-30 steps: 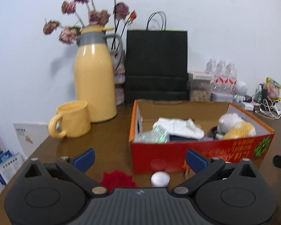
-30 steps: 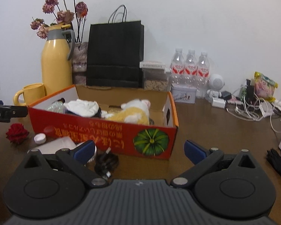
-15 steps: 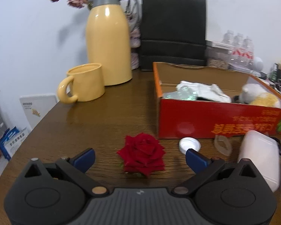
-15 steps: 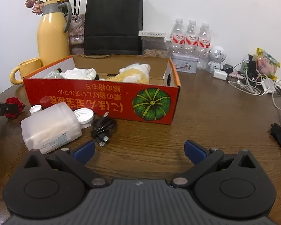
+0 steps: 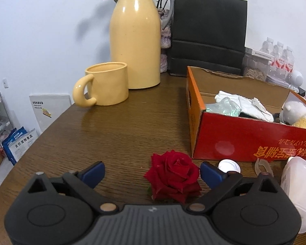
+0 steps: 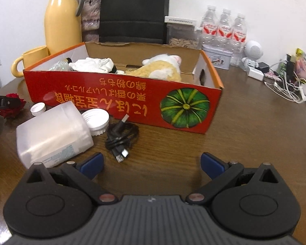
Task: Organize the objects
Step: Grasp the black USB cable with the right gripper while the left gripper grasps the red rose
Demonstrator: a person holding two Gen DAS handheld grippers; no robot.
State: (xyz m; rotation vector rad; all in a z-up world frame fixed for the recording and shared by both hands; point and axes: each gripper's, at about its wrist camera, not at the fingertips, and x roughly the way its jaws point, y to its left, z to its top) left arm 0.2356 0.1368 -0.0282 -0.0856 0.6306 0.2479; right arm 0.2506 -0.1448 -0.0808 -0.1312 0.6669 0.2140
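A red rose head (image 5: 174,178) lies on the brown table between the open fingers of my left gripper (image 5: 152,173), nearer the right finger. A red cardboard box (image 6: 132,100) holds a plush toy (image 6: 161,69), white cloth (image 6: 93,65) and other items. In front of it lie a white plastic jar (image 6: 53,134) on its side, its lid (image 6: 97,119), a small white cap (image 6: 38,108) and a coiled black USB cable (image 6: 121,137). My right gripper (image 6: 152,164) is open and empty, just short of the cable. The rose also shows at the far left of the right wrist view (image 6: 13,108).
A yellow mug (image 5: 106,84) and yellow thermos (image 5: 135,34) stand at the back left, a black paper bag (image 5: 209,34) behind the box. Water bottles (image 6: 223,28), a tin (image 6: 217,58), a small white robot figure (image 6: 253,54) and tangled cables (image 6: 289,85) sit at the right.
Both grippers have tilted down and moved closer to the table. The rose now lies between my left fingers. The jar and cable have come closer to my right gripper.
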